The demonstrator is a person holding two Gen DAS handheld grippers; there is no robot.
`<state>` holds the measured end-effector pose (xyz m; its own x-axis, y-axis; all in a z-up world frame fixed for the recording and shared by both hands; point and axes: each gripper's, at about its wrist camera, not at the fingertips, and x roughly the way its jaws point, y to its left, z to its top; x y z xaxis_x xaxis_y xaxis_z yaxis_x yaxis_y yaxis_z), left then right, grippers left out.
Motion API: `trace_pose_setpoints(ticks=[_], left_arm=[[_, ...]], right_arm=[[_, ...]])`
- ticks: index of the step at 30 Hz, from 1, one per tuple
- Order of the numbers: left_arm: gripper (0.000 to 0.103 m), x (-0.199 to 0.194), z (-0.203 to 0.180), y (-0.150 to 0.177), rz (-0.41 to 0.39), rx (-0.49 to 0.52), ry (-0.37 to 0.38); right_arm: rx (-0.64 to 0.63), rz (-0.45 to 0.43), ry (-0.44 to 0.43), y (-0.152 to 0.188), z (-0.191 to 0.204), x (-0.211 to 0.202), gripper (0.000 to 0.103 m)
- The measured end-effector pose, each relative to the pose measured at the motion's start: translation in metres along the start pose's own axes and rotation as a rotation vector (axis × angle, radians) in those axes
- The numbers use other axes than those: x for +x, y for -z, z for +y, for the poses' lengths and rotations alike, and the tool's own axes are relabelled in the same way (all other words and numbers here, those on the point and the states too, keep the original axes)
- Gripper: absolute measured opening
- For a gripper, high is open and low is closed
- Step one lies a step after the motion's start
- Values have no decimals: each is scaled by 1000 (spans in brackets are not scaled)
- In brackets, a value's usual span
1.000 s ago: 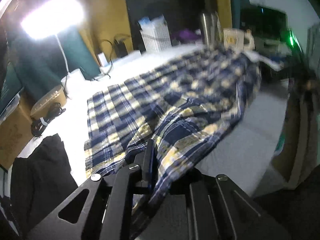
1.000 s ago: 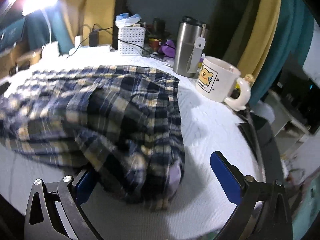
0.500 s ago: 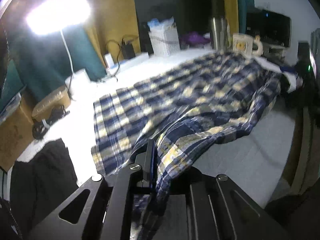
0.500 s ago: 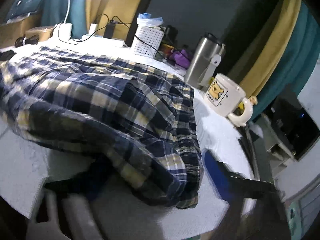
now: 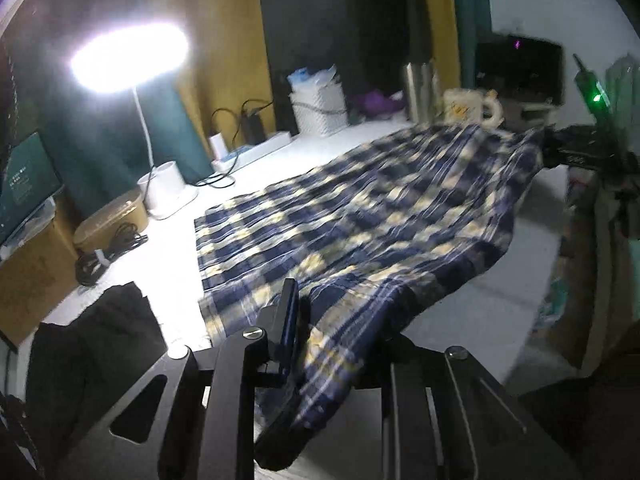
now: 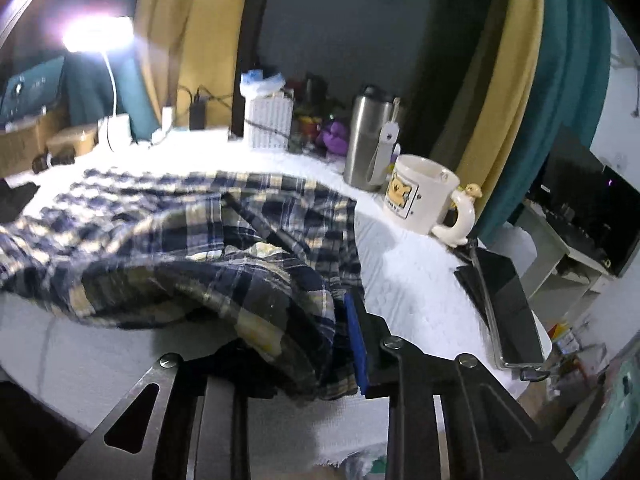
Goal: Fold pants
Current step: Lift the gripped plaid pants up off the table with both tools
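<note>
The blue, navy and yellow plaid pants (image 5: pixel 360 216) lie spread along the white table (image 5: pixel 480 320); they also show in the right wrist view (image 6: pixel 192 240). My left gripper (image 5: pixel 340 320) is shut on the pants' near edge, and cloth hangs down between its fingers. My right gripper (image 6: pixel 304 344) is shut on the bunched end of the pants near the cup; its blue pad (image 6: pixel 354 344) presses against the cloth. The held edges are lifted a little off the table.
A cream mug (image 6: pixel 424 200), a steel tumbler (image 6: pixel 370 144) and a white basket (image 6: pixel 268 120) stand at the table's far side. A lit lamp (image 5: pixel 128 56), cables and a tan box stand at left. Black cloth (image 5: pixel 96 344) lies near left. A dark tablet (image 6: pixel 504 300) lies at the right edge.
My right gripper was open beside the bunched end and has shut on it. My left gripper has kept its hold and drawn the pants out flatter and longer.
</note>
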<state>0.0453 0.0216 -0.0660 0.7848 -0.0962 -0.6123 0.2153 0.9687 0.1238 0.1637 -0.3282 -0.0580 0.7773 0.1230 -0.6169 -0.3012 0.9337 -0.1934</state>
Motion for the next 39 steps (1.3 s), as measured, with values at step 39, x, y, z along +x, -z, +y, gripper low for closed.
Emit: trace_pose_setpoints(ticks=[39], left_arm=[[2,-141,-42,-61,-245,146,45]], right_arm=[[137,-198,8,-2,-39,-116,8]])
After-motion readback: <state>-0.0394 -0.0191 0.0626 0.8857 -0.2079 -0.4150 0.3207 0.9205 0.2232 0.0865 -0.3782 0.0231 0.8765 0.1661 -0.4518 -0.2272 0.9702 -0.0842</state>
